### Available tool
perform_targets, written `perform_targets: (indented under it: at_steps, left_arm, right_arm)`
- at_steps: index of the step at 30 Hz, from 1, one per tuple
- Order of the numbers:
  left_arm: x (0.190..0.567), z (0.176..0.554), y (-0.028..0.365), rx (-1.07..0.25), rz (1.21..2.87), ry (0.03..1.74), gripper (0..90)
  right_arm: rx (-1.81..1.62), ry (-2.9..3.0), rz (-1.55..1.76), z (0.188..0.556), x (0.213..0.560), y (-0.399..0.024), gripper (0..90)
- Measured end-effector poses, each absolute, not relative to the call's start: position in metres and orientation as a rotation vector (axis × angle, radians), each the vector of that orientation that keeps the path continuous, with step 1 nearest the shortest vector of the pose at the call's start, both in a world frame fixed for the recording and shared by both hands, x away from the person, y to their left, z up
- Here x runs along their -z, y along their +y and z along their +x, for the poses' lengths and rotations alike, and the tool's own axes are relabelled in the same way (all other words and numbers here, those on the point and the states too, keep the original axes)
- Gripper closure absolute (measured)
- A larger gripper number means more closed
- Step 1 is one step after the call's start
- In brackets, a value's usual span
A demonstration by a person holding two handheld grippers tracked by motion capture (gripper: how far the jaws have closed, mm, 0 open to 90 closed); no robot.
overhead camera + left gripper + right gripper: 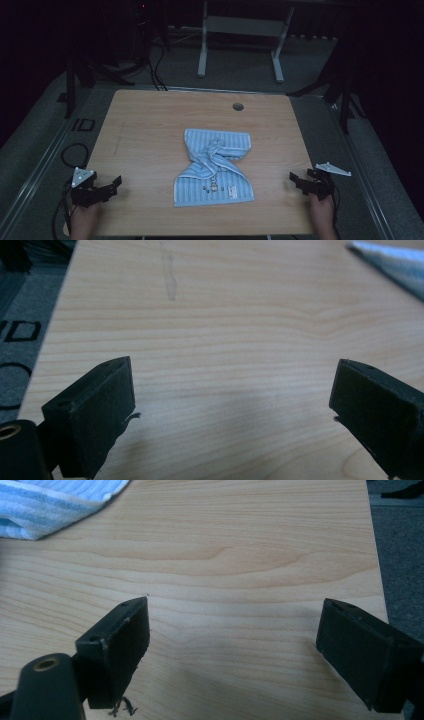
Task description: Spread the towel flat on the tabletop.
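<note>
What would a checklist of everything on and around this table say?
Surface: wooden table, bare apart from the cloth; a round hole near its far edge.
Job's things: blue striped towel in the middle, twisted and bunched at its waist, not flat.
Clutter: nothing seen.
Grippers: left gripper at the near left corner, jaws open, nothing between them; right gripper at the near right edge, jaws open, nothing between them. Both are apart from the towel.
Cables: a black cable loops on the floor left of the table; more cables run behind it.
Surroundings: dark room, grey carpet, a white frame's legs beyond the table.
</note>
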State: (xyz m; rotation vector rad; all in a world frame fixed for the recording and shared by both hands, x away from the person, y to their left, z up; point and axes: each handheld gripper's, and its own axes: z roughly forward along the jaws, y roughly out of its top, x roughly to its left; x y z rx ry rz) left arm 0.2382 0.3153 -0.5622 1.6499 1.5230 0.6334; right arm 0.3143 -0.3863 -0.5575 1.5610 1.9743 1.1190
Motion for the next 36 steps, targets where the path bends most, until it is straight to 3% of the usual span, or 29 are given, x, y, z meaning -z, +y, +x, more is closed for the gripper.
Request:
perform_targets:
  at_steps: [14,24,27,36]
  left_arm:
    - [0.557,0.242,0.309,-0.478,1.839,1.596,2.0]
    - [0.546,0.251,0.289,-0.343,1.966,1.461,2.0]
    - [0.546,0.26,0.275,-0.219,2.052,1.394,2.0]
    - [0.543,0.268,0.252,-0.205,2.094,1.347,2.0]
  right_arm:
    - [-1.077,2.186,1.456,0.314,0.556,-0.382,13.3]
    - [-1.014,2.272,1.325,0.315,0.538,-0.362,14.5]
    - [-1.091,2.376,1.32,0.321,0.533,-0.354,14.0]
    - [-1.055,2.54,1.163,0.326,0.528,-0.324,13.7]
